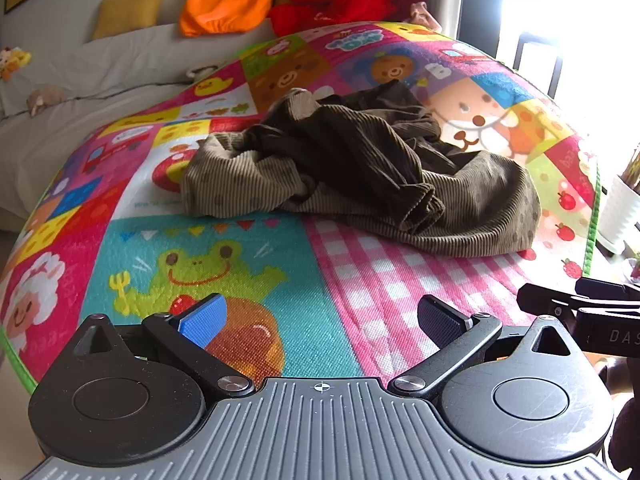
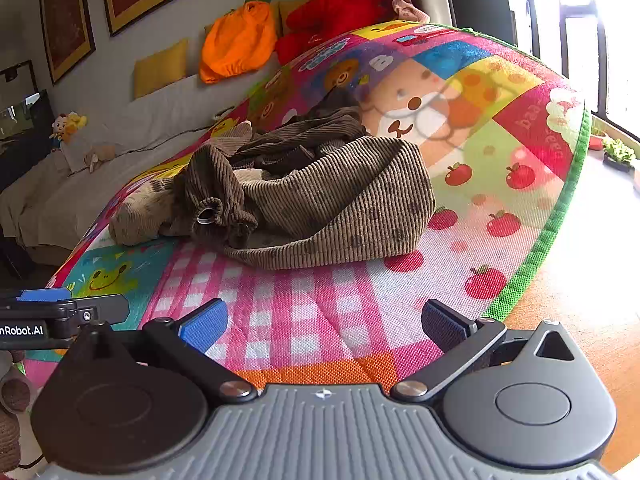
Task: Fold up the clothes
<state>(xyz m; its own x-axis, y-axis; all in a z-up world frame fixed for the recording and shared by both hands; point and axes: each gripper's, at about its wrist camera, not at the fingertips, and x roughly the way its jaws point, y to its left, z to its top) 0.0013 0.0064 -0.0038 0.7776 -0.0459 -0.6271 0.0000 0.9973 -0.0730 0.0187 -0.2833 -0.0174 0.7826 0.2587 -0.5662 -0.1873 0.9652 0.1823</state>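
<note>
The play mat (image 1: 360, 280) lies flat, and the crumpled clothes (image 1: 360, 168) sit on it in a heap near the middle. The left claw (image 1: 322, 320) is low over the near part of the mat, with the clothes ahead at 12 o'clock, well apart from it. The right claw (image 2: 324, 326) is just beside the left claw, at its 3 o'clock, and sees the clothes ahead at 12 o'clock too. Behind the mat, toward 11 o'clock, is a sofa (image 1: 100, 80). Cushions (image 1: 128, 12) and soft toys (image 1: 348, 0) rest along the back of the sofa. A plant pot (image 1: 620, 208) stands past the mat's edge at 3 o'clock.
</note>
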